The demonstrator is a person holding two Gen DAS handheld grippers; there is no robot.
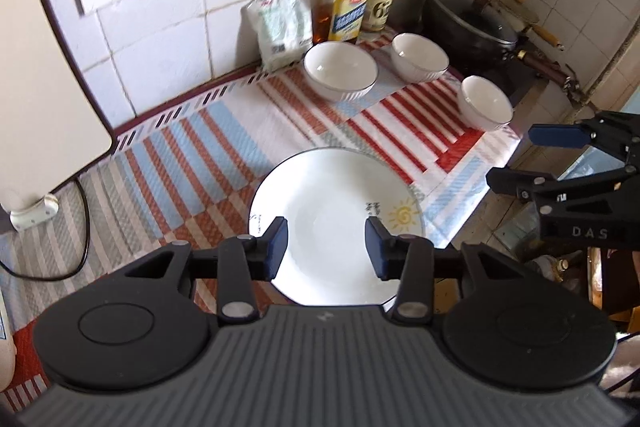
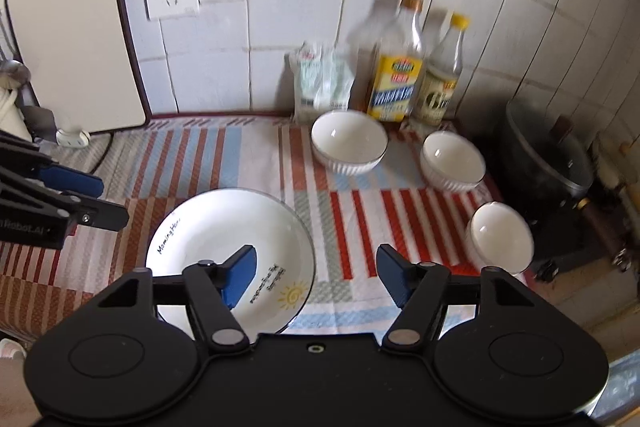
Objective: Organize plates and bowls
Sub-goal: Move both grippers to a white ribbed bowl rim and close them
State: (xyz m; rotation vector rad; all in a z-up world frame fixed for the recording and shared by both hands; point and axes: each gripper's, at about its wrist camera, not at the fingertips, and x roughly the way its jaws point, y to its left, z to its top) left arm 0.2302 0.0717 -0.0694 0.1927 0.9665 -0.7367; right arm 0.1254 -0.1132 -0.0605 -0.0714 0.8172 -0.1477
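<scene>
The plate [image 1: 336, 227] lies flat on the striped cloth [image 1: 208, 147] at the near edge of the surface, directly under and ahead of the left tongs [image 1: 327, 247], which gape wide and hold nothing. The right tongs [image 2: 316, 273], equally wide and empty, hang over the plate's right rim. Three bowls [image 2: 349, 141] sit well beyond, toward the bottles [image 2: 396, 83]. Judging by this, the left is better centred for the plate
</scene>
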